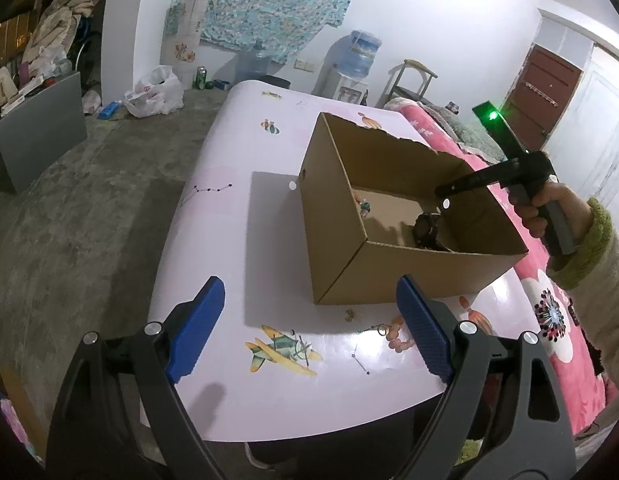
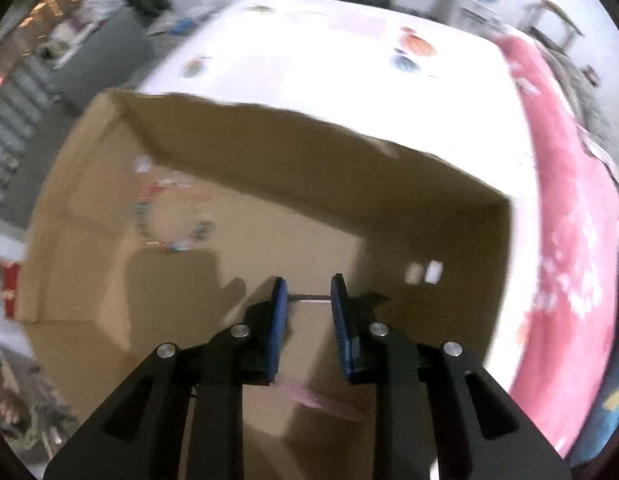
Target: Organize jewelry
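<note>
1. Jewelry is split between two places: a beaded bracelet (image 2: 169, 220) and a dark watch (image 1: 427, 230) lie inside the cardboard box (image 1: 341, 276), while a pale bead bracelet (image 1: 397, 334) and a small charm (image 1: 351, 314) lie out on the worktop (image 1: 229, 272), just in front of the box's near wall.
2. Left gripper (image 1: 309, 328) hovers above the worktop with its jaws spread wide and nothing between them. The pale bead bracelet sits just inside its right-hand finger, so this gripper is the nearer one by far.
3. Right gripper (image 2: 308, 320) is inside the box, jaws parted to a medium gap; a thin dark line runs between the pads, but blur hides what it is.
4. The pale bead bracelet looks curled rather than stretched, its longer span running roughly toward the box; I judge a small shift to the right would centre the jaws over it.
</note>
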Motion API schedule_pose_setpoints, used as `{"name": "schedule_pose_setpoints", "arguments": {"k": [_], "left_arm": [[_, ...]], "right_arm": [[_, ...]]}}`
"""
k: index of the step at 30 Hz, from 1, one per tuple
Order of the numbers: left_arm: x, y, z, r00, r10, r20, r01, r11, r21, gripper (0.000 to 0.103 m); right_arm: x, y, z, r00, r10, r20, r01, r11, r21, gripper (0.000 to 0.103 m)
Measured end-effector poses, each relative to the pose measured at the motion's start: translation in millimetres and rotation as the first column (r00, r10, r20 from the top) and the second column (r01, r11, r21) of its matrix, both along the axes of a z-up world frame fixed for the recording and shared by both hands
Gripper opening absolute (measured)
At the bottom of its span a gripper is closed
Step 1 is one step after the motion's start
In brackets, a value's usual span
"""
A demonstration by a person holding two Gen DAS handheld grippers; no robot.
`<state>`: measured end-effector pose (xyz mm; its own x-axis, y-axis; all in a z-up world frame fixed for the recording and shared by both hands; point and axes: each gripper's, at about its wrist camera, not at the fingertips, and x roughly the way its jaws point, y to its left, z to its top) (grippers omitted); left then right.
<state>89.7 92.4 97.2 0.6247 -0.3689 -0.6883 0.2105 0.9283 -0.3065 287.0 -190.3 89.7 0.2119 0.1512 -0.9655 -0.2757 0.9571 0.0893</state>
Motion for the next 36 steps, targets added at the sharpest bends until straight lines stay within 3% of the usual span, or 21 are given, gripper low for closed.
{"name": "schedule_pose_setpoints", "arguments": {"k": [5, 9, 12, 16, 22, 24, 30, 33, 36], "left_arm": [[-0.3, -0.2, -0.3, 1.000, -0.001, -0.004, 0.001, 1.000, -0.010, 0.084], [-3.5, 0.8, -0.6, 1.000, -0.004, 0.001, 0.004, 1.000, -0.012, 0.084], [-4.0, 1.4, -2.1, 1.000, -0.002, -0.006, 0.002, 1.000, -0.012, 0.084], [-2.9, 3.0, -4.0, 1.000, -0.002, -0.012, 0.001, 1.000, -0.018, 0.084], [-3.1, 2.4, -3.2, 1.000, -0.003, -0.006, 0.002, 1.000, -0.018, 0.084], [-3.1, 2.9, -3.9, 1.000, 0.000, -0.005, 0.000, 1.000, -0.015, 0.084], [-5.4, 2.5, -3.9, 1.000, -0.004, 0.010, 0.004, 1.000, -0.010, 0.084], [-7.9, 2.1, -4.7, 1.000, -0.011, 0.012, 0.011, 1.000, 0.001, 0.084], [-11.0, -1.4, -8.8, 1.000, -0.024, 0.000, 0.024, 1.000, 0.018, 0.084]], "right_arm": [[-0.9, 21.4, -18.4, 0.988, 0.094, -0.122, -0.091, 0.995, 0.032, 0.023], [-3.5, 8.3, -40.0, 0.978, 0.054, -0.203, -0.059, 0.998, -0.017, 0.021], [-1.7, -8.9, -47.8, 0.975, -0.003, -0.224, -0.010, 0.998, -0.057, 0.021], [0.0, -30.7, -52.3, 0.963, -0.064, -0.264, 0.061, 0.998, -0.018, 0.023], [0.1, -23.2, -49.1, 0.966, -0.056, -0.252, 0.035, 0.996, -0.088, 0.030], [0.4, -21.7, -41.2, 0.972, -0.058, -0.229, 0.042, 0.996, -0.075, 0.032], [-18.1, -25.0, 26.6, 0.998, -0.056, -0.012, 0.056, 0.997, 0.059, 0.042], [-45.6, -30.9, 68.7, 0.989, -0.075, 0.128, 0.058, 0.990, 0.130, 0.057], [-82.6, -35.3, 103.2, 0.960, -0.106, 0.261, 0.049, 0.975, 0.216, 0.071]]}}
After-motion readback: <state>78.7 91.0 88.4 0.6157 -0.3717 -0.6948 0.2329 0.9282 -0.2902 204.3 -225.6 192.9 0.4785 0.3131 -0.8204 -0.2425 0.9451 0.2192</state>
